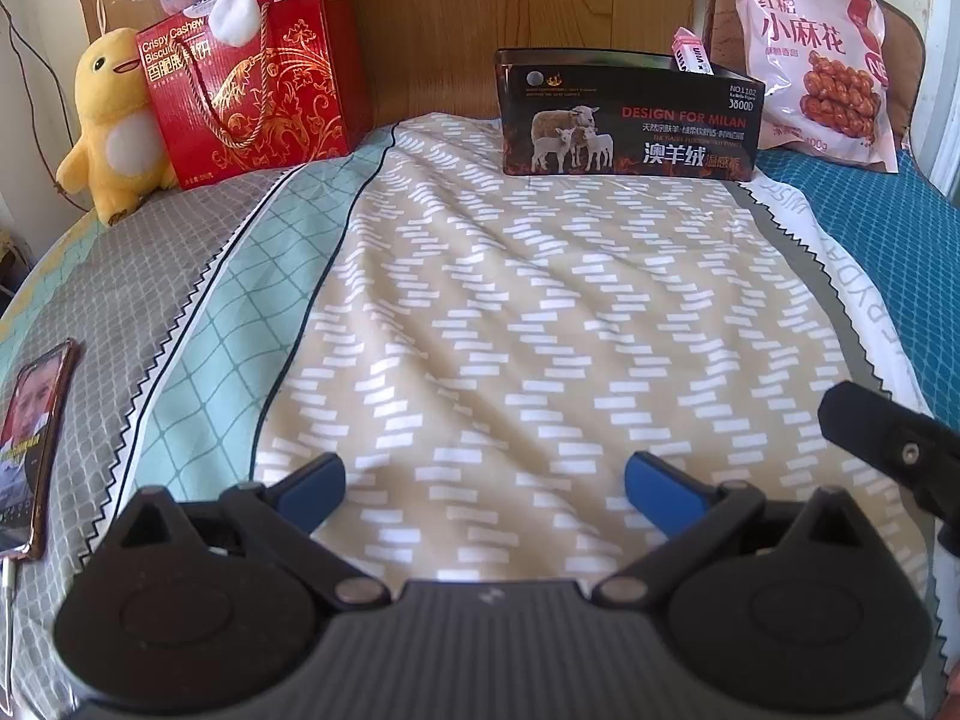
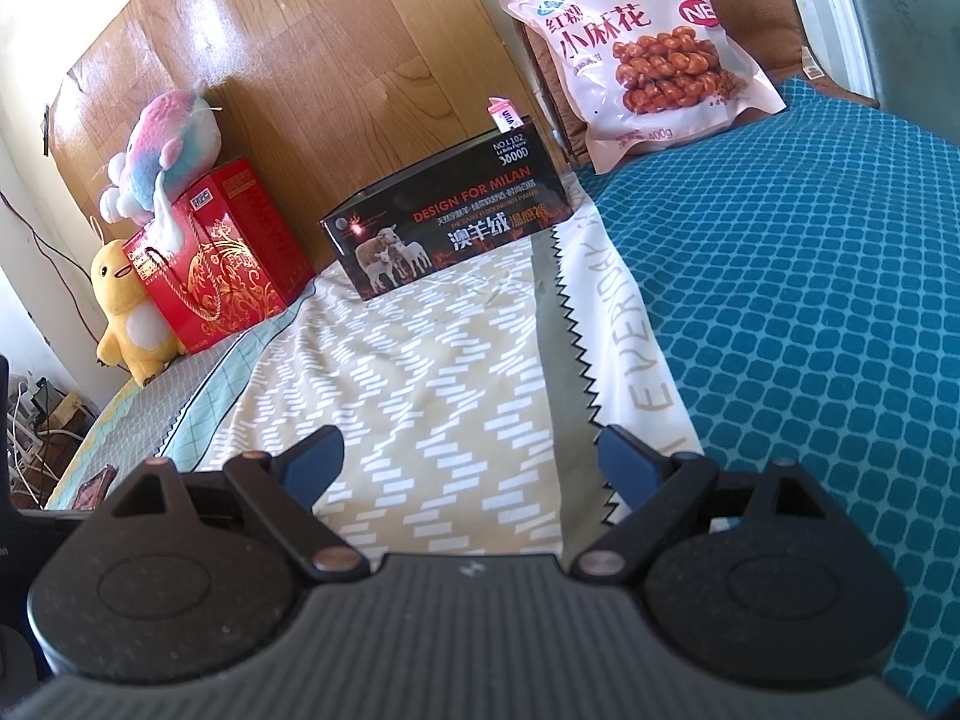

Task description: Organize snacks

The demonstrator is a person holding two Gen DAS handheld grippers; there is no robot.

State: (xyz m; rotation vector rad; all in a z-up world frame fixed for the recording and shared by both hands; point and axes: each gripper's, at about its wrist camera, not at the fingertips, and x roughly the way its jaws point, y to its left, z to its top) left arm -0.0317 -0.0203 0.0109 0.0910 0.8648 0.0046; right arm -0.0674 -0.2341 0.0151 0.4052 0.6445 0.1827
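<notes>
Over bedspread (image 1: 480,312): left claw (image 1: 485,483), right claw (image 2: 471,462) spread, empty; bare middle.

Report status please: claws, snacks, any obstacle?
Left claw open, empty. Right claw open, empty. Pink fried-dough-twist bag leans behind black open box. Bedspread between is bare.

bright daylight fills both views, with a washed glare patch on the wooden headboard (image 2: 288,54) in the right wrist view. fisheye distortion bends the bed (image 1: 492,312) outward and darkens the corners. the near tool bodies look soft, while print on the snack bag (image 2: 642,54) stays readable.
</notes>
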